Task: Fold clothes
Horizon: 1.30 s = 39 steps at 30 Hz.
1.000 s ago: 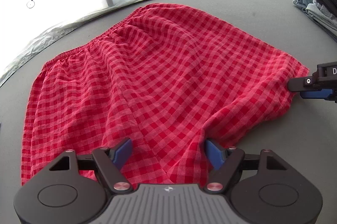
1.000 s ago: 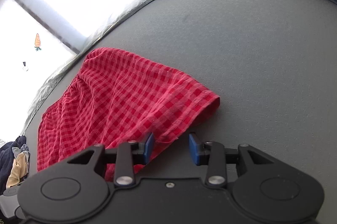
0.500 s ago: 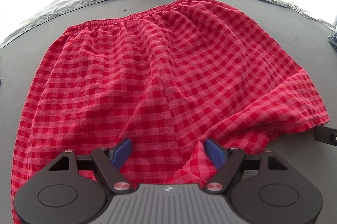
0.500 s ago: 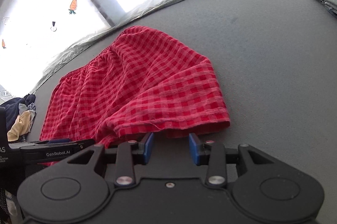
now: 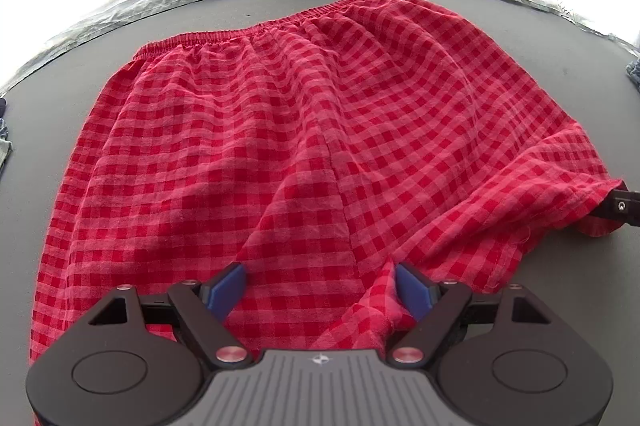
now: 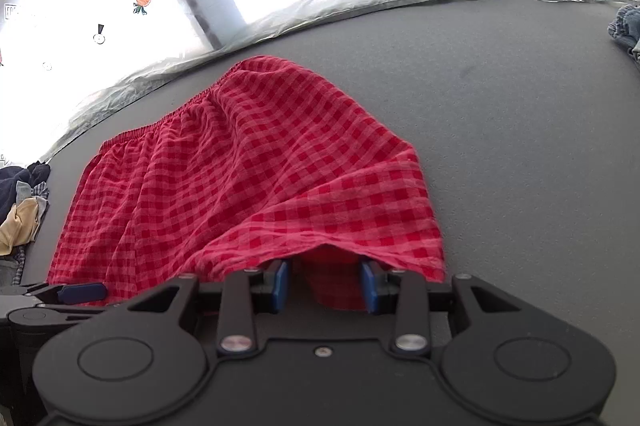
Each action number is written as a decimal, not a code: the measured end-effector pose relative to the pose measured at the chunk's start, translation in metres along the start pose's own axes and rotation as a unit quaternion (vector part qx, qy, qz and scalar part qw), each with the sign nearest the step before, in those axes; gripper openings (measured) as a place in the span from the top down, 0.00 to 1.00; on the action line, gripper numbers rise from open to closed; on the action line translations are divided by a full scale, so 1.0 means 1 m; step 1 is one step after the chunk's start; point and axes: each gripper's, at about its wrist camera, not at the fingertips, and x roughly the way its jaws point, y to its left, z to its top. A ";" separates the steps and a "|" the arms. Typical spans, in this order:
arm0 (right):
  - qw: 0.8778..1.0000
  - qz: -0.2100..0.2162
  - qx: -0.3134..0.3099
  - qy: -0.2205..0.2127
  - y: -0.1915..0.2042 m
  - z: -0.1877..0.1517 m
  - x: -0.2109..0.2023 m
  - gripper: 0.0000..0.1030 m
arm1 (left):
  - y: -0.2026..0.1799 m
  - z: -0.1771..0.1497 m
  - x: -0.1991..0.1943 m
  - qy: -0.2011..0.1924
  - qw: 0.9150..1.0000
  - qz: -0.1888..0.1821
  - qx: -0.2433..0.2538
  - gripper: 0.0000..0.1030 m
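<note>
Red checked shorts (image 5: 304, 130) lie spread on the grey table (image 5: 500, 18), elastic waistband at the far side. My left gripper (image 5: 320, 286) stands open at the near hem; cloth lies between its blue fingers and a raised fold rests against the right finger (image 5: 412, 292). In the right wrist view the shorts (image 6: 240, 178) stretch away to the left. My right gripper (image 6: 325, 284) is open at the right leg opening, and the hem drapes over both fingertips. Its black tip (image 5: 620, 206) shows at the shorts' right corner. The left gripper's blue finger (image 6: 82, 292) appears at the lower left.
A heap of dark and tan clothes (image 6: 20, 210) sits at the table's left edge. Folded denim (image 6: 628, 30) lies at the far right. Crinkled clear plastic (image 6: 280, 22) lines the table's far edge under bright windows. Bare grey table (image 6: 520, 146) extends right of the shorts.
Both grippers have moved in on the shorts' near hem. The right gripper's fingertips have slipped under the leg hem; a fold has risen beside the left gripper's right finger. Finger gaps look unchanged.
</note>
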 end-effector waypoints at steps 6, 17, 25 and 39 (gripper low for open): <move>0.999 -0.021 -0.010 -0.027 0.000 0.026 0.007 0.63 | 0.009 -0.005 -0.006 0.001 1.000 0.015 -0.011 0.20; 0.996 -0.083 0.015 -0.006 -0.029 0.012 0.008 0.65 | 0.019 -0.015 0.002 0.012 0.999 0.022 -0.036 0.16; 0.994 -0.103 0.036 -0.006 -0.049 0.005 0.000 0.73 | 0.018 -0.015 0.001 0.012 0.999 0.016 -0.030 0.16; 0.993 -0.113 0.037 0.010 -0.022 -0.007 -0.020 0.61 | 0.025 -0.031 -0.035 -0.021 0.999 0.020 -0.030 0.16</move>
